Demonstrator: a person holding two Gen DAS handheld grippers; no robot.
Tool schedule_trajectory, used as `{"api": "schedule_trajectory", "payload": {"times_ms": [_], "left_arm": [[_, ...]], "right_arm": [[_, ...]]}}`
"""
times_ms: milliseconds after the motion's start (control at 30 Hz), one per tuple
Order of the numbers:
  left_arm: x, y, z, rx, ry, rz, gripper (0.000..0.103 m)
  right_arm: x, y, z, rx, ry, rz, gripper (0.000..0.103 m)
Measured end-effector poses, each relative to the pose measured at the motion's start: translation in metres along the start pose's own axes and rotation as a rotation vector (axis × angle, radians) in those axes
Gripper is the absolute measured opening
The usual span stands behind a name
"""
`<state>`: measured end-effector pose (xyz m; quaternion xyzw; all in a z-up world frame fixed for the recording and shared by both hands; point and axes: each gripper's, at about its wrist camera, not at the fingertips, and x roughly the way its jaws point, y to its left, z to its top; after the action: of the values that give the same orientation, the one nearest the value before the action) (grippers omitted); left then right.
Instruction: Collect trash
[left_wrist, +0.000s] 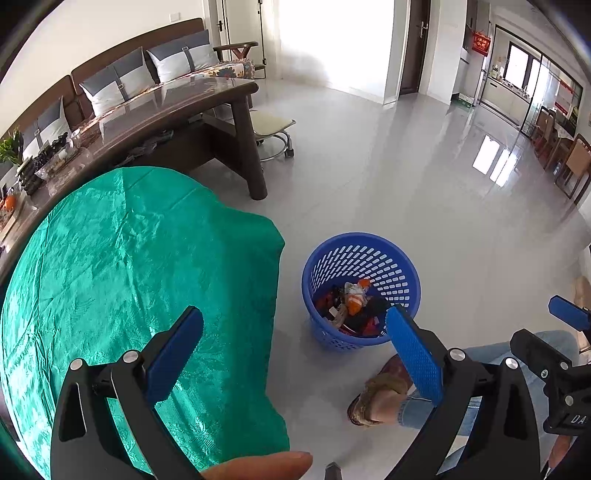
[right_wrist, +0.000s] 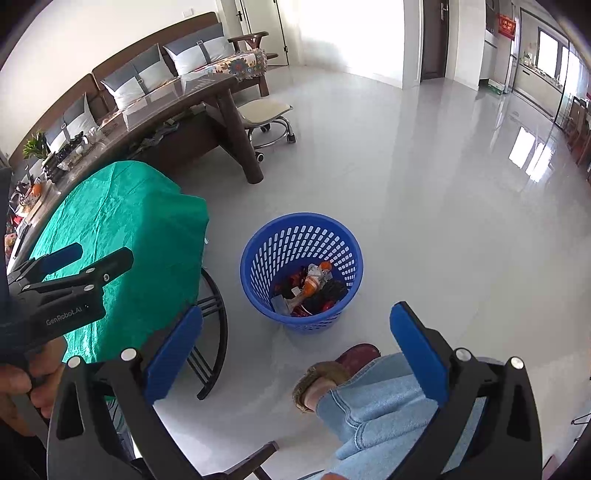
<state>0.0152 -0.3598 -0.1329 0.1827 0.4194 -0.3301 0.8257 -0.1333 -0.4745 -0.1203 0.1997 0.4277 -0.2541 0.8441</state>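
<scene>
The blue basket (right_wrist: 301, 271) on the floor already holds wrappers (right_wrist: 314, 286). Left gripper (left_wrist: 295, 349) and right gripper (right_wrist: 297, 347) gape wide, holding nothing; green cloth (left_wrist: 140, 266) shows no trash left.

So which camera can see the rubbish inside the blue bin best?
The right wrist view. There the blue bin stands whole and unblocked, so the wrappers at its bottom show clearly. The left wrist view shows the bin too, but a finger of the left gripper covers part of its near rim.
</scene>
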Motion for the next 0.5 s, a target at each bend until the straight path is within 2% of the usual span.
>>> {"api": "schedule_trajectory", "payload": {"times_ms": [500], "left_arm": [[0.0, -0.0003, -0.0001, 0.0, 0.001, 0.001, 0.098]], "right_arm": [[0.0014, -0.0014, -0.0027, 0.011, 0.009, -0.003, 0.098]]}}
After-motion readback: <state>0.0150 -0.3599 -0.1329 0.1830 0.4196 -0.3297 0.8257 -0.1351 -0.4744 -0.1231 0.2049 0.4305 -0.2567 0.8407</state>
